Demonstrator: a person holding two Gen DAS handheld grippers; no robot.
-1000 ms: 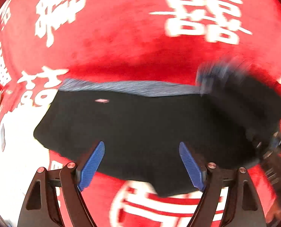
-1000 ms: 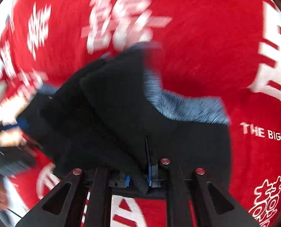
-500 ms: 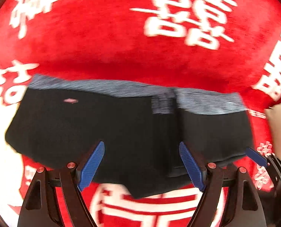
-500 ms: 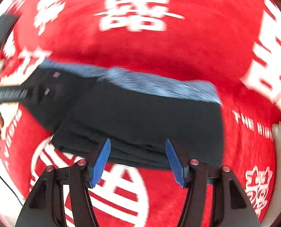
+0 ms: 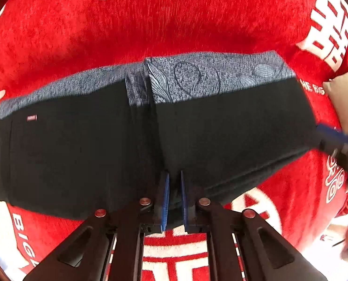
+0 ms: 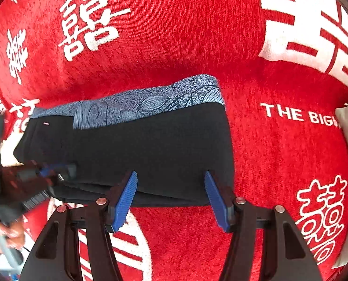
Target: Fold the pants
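Our left gripper is clamped on the near edge of the folded black pants with a blue patterned waistband. Our right gripper hovers over that same edge, jaws apart, above the red plush blanket with white characters.

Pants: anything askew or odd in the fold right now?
Slightly. On the pants, the folded-over right half's patterned band sits higher than the band on the left half, so the edges don't line up. Left gripper pinches the near hem; right gripper is open.
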